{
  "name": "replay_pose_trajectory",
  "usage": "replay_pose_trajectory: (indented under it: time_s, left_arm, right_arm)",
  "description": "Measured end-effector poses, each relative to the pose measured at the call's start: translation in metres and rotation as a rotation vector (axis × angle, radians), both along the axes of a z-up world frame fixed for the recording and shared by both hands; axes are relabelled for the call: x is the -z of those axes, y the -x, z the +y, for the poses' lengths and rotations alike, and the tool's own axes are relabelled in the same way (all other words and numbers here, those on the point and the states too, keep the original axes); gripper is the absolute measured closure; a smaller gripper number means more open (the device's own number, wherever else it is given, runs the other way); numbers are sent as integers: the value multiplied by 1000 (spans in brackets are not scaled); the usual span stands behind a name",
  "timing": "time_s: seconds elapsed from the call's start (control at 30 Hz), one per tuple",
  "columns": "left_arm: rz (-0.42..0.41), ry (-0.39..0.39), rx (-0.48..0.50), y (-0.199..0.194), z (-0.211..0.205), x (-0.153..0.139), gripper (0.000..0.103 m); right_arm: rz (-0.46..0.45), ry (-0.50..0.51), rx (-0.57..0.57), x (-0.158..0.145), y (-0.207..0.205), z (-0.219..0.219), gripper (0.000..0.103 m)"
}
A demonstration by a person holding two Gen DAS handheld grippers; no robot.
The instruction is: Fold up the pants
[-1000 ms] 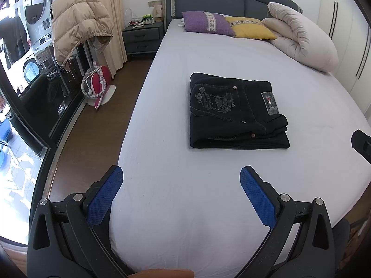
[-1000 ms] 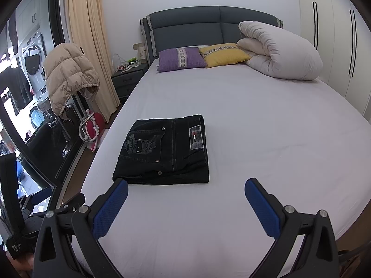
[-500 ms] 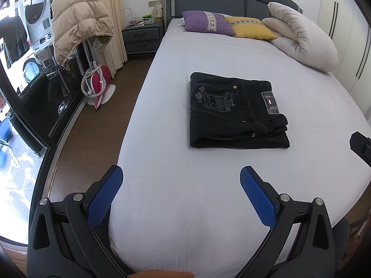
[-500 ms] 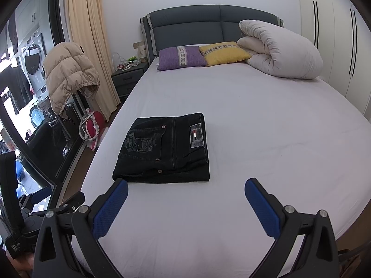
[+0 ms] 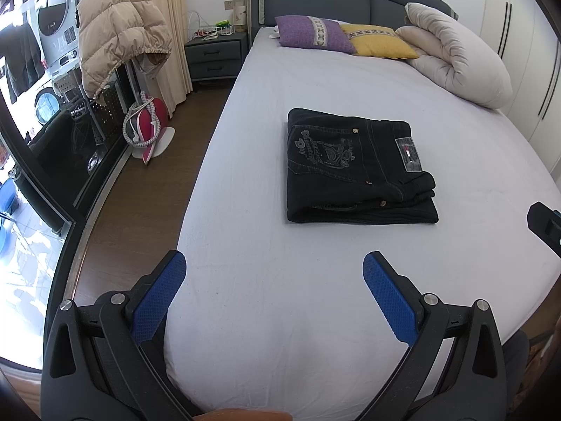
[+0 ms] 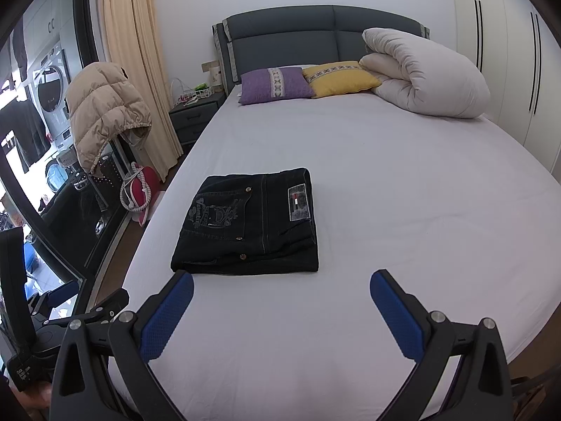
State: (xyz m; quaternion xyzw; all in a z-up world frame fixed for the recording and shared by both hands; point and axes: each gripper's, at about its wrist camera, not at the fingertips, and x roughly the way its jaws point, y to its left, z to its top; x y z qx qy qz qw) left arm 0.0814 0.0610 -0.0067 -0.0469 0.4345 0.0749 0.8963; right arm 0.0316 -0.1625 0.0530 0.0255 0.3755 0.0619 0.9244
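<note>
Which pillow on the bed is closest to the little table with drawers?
The purple pillow. It lies at the headboard on the nightstand side; the yellow pillow sits beyond it.

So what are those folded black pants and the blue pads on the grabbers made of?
The pants look like black denim: matte weave, pale contrast stitching, metal rivets, a sewn patch. The blue pads on the left gripper look like rubber or soft plastic, judging by their fine dotted grip texture; which one is unclear.

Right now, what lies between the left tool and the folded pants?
Only bare white sheet. In the left wrist view, the open left tool hangs short of the folded black pants, with nothing on the stretch between.
</note>
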Motion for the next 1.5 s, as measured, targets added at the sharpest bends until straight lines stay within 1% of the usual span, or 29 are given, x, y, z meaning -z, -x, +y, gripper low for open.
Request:
replay_pose_trajectory:
  time_s: [1.5]
  left_arm:
    - [1, -1, 1, 2, -3, 3, 0]
  right_arm:
    - [6, -1, -6, 1, -1, 1, 0]
